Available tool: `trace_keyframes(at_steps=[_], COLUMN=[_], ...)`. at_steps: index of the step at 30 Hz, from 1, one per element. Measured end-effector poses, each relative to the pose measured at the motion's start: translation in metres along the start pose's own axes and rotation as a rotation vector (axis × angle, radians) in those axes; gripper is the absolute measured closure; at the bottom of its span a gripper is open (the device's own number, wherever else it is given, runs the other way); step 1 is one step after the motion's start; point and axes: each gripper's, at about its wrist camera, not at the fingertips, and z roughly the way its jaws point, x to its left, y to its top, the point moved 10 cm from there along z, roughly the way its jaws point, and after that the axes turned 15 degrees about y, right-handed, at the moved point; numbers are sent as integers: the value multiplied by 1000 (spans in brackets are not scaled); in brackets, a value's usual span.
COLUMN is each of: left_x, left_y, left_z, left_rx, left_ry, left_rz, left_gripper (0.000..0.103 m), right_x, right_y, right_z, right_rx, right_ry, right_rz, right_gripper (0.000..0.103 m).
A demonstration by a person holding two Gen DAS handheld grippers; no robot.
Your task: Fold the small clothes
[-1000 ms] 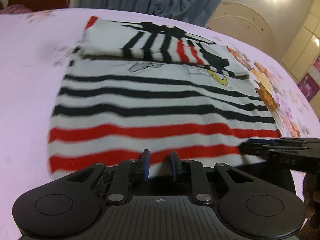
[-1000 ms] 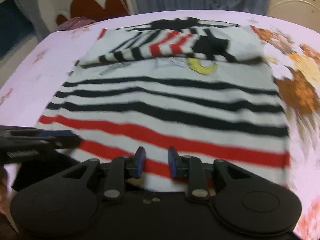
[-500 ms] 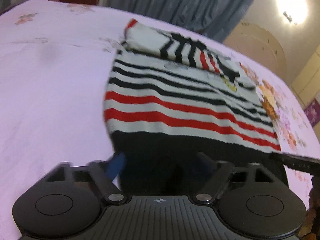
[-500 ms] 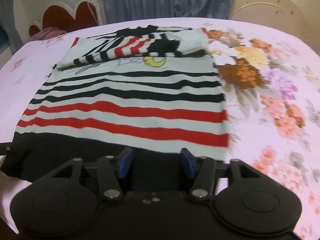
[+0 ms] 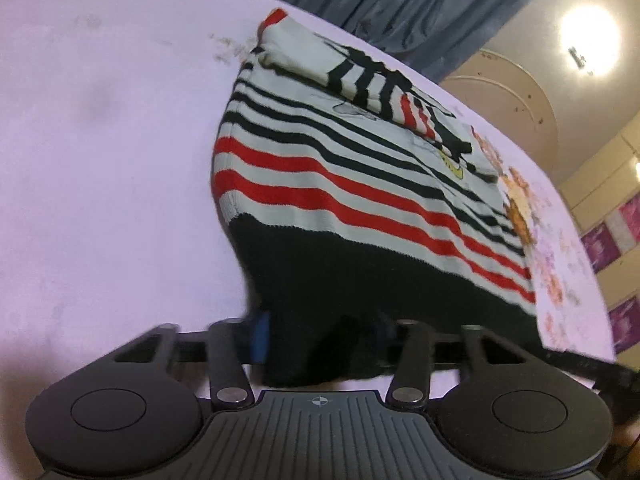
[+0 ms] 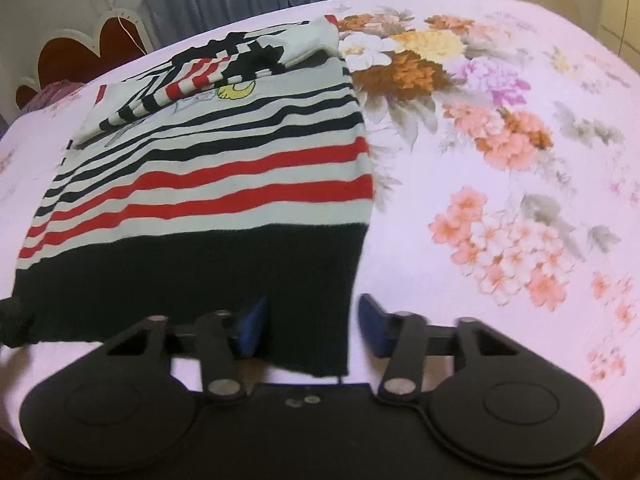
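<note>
Right wrist: gripper (image 6: pixel 310 326) agape around sweater hem (image 6: pixel 312 312).

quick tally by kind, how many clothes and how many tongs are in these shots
striped sweater: 1
tongs: 2, left tongs and right tongs, each open at the sweater's black hem
total: 3
</note>
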Motion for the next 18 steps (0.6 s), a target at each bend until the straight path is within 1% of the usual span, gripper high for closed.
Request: trace_keyframes(at_steps=[1, 2, 3, 4, 6, 8, 10, 14, 17, 18], left_x=[1, 0, -1, -3, -10, -20, -30, -48, -58, -61], left_y=[2, 4, 7, 10, 22, 41, 65, 127, 179, 195], left_z=[2, 3, 4, 4, -1, -8, -14, -21, -12, -8], left_rx=[11, 21, 28, 30, 4, -32, -70, -184, -244, -267], left_ry=[-10, -23, -39, -52, -80, -111, -143, -180, -202, -204], left_rz=[-9, -15, -22, -26, -17, -11, -19, -39, -62, -69], left_gripper=[70, 82, 87, 91, 92, 92, 92, 92, 92, 92], right_x=[1, 2, 3, 3, 6, 13, 20, 33, 37, 38], right_y=[1, 3, 5, 8, 16, 30, 50, 106, 151, 169], right_z=[1, 2, 2, 2, -2, -9, -15, -21, -12, -5], right_rx=[5, 10, 13, 14, -2, -36, -77, -169, -221, -238], right_ry=[6, 19, 39, 55, 96, 139, 164, 192, 199, 197], right_rz=[6, 10, 23, 37, 60, 69, 62, 35, 17, 8], right_gripper=[80, 85, 92, 92, 93, 93, 94, 94, 98, 99])
